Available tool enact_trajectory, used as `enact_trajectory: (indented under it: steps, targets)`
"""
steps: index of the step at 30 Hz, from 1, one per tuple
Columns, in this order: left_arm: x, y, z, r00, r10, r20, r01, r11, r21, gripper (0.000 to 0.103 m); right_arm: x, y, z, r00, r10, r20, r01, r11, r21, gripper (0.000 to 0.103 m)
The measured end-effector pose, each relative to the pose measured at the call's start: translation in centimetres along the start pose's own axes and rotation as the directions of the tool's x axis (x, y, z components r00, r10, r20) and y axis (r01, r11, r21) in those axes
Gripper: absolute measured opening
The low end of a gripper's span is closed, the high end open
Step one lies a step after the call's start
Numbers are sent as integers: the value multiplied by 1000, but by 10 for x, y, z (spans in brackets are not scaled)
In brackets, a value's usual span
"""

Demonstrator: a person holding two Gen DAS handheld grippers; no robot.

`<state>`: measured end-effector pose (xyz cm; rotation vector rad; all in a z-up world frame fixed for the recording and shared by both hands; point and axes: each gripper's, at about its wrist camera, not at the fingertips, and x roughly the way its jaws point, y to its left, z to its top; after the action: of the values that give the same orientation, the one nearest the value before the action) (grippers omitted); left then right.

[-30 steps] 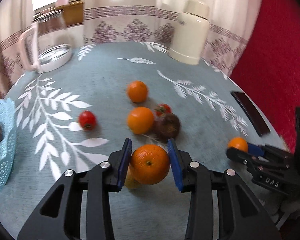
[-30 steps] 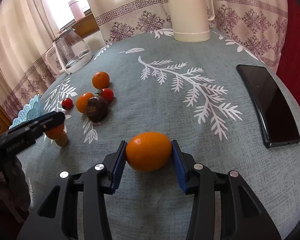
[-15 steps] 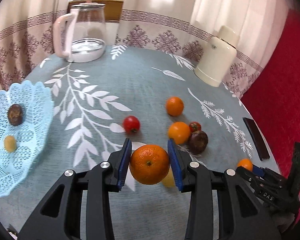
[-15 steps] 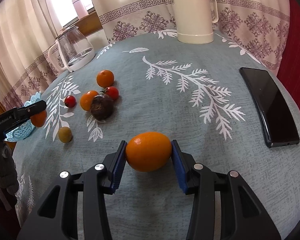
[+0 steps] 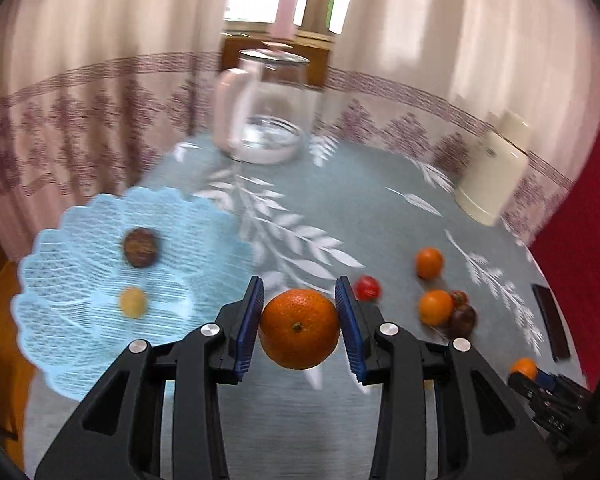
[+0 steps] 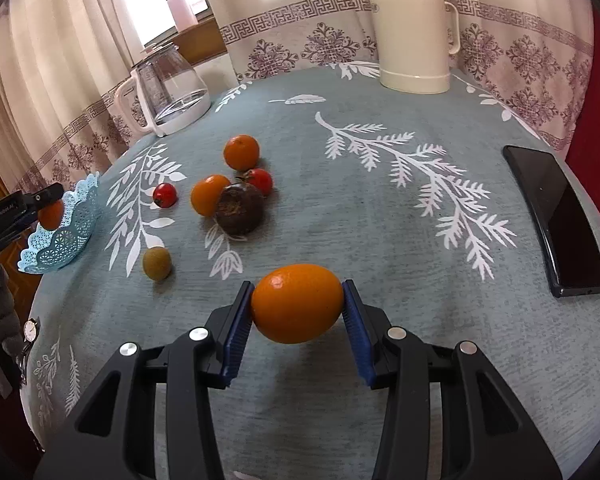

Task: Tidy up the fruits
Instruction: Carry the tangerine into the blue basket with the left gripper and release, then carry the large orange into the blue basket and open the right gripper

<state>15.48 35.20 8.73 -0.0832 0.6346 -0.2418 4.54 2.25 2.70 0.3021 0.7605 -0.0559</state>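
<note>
My left gripper (image 5: 299, 328) is shut on a round orange (image 5: 299, 334), held above the table just right of the light blue lace basket (image 5: 60, 344). That basket holds a dark brown fruit (image 5: 141, 247) and a small yellow fruit (image 5: 132, 301). My right gripper (image 6: 297, 306) is shut on an oval orange (image 6: 297, 302) near the table's front edge. On the cloth lie two oranges (image 6: 241, 152) (image 6: 209, 199), a dark purple fruit (image 6: 239, 208), two small tomatoes (image 6: 165, 195) (image 6: 261, 180) and a yellow-green fruit (image 6: 156, 263).
A glass kettle (image 6: 168, 88) stands at the back left and a cream thermos jug (image 6: 413, 28) at the back. A black phone (image 6: 556, 216) lies on the right side of the grey-blue leaf-patterned cloth (image 6: 380, 208). Curtains hang behind; a red surface is at the right.
My left gripper has carried its orange up and leftward, from over the fruit cluster to beside the blue basket. My right gripper has risen slightly with its orange.
</note>
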Motion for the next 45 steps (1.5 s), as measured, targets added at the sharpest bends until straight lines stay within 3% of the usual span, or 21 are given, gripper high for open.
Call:
enact_trajectory:
  steps: [10,20,23,30,36,45]
  targets:
    - [-18,57,3,985,162,52,-158,984,-79,38,0,18,-1,1000,11,-5,-11,1000,-29,45]
    - [-28,82,4,981,185,62,-176,977,-120,40,0,42,2,1000,24,-8,-25,997,-70,45]
    - [-32,86,6,980,186,70,-176,975,-133,58,1,55,6,999,41,-6,-41,995,-90,45]
    - [-44,94,9,970,219,105,-201,967,-157,82,2,105,27,992,126,16,-121,978,-168,45]
    - [-56,102,11,960,247,133,-221,958,-181,94,9,167,47,972,233,22,-221,946,-237,45]
    - [-69,116,14,945,287,160,-250,944,-215,95,29,253,55,934,357,-33,-349,885,-307,45]
